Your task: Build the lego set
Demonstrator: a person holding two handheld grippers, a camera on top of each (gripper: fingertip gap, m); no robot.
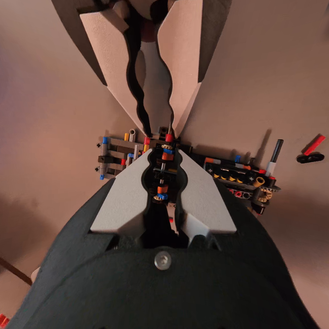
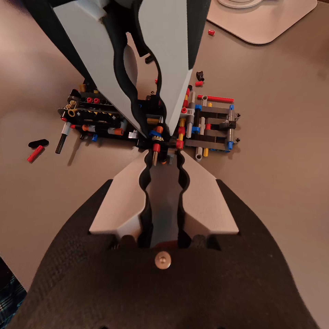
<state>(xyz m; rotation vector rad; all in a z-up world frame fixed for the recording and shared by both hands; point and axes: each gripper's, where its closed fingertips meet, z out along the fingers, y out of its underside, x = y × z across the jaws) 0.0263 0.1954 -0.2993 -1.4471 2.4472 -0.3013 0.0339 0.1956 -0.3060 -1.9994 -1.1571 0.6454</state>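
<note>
A long lego technic model lies across the brown table. It has a grey frame [image 1: 110, 156] at one end, a black block with yellow parts [image 1: 231, 175] at the other, and an axle with tan gears and orange and blue pieces [image 1: 165, 156] across the middle. My left gripper [image 1: 164, 150] is closed around this middle section; it comes in from the top of the right wrist view [image 2: 158, 136]. My right gripper [image 2: 162, 152] faces it from the other side. Its tips stand either side of the axle end with the red bush [image 2: 156, 147], with a gap showing.
Beside the black block lie a loose red axle [image 1: 314, 145] and a flat black piece [image 1: 309, 158]. A long red axle [image 2: 217, 98], a red pin [image 2: 199, 83], a small black piece [image 2: 200, 74] and a red bush [image 2: 211, 32] lie beyond the frame. A pale mat [image 2: 267, 23] sits at the far corner. Less than 4 cm separates the two grippers' tips.
</note>
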